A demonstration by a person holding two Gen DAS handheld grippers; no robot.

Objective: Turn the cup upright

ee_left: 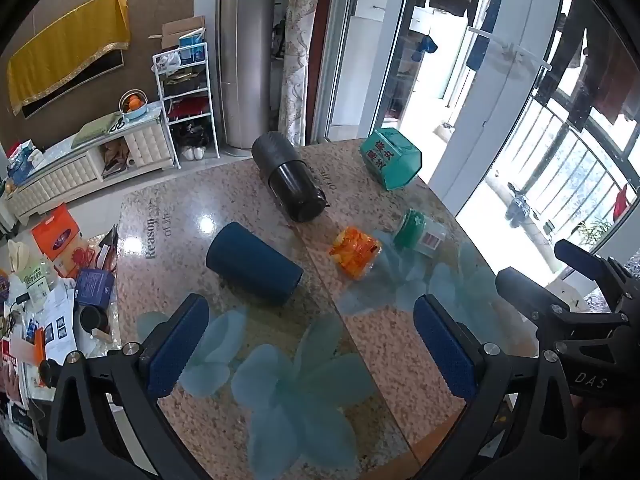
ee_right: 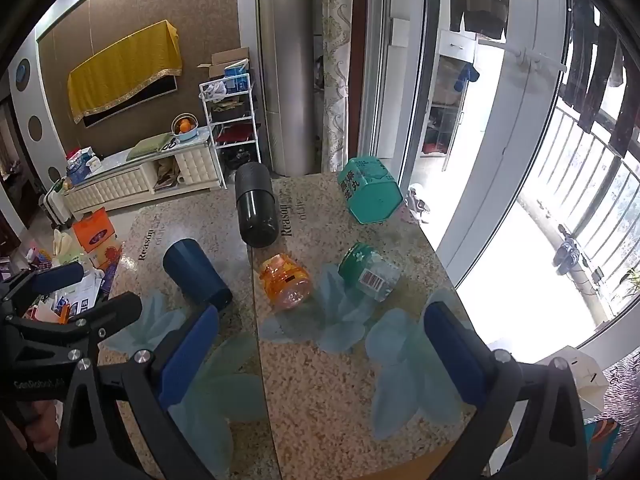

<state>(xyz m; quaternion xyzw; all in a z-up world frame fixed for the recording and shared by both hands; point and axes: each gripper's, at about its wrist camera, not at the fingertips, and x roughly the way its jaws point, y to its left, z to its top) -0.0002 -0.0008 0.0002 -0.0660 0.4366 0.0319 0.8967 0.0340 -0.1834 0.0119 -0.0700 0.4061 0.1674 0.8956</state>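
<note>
A dark blue cup (ee_left: pixel 253 267) lies on its side on the speckled table (ee_left: pixel 384 344), left of the middle; it also shows in the right wrist view (ee_right: pixel 196 276). My left gripper (ee_left: pixel 310 344) is open and empty, just short of the cup. My right gripper (ee_right: pixel 320 356) is open and empty, to the right of the cup and nearer than the jars. The left gripper shows at the left edge of the right wrist view (ee_right: pixel 80 292), and the right gripper at the right edge of the left wrist view (ee_left: pixel 560 276).
A black flask (ee_left: pixel 290 178) lies on its side behind the cup. An orange jar (ee_left: pixel 355 252), a green-lidded clear jar (ee_left: pixel 420 234) and a green hexagonal tin (ee_left: pixel 391 160) lie further right. Clutter covers the floor at the left (ee_left: pixel 48 292). The table's edge runs along the right.
</note>
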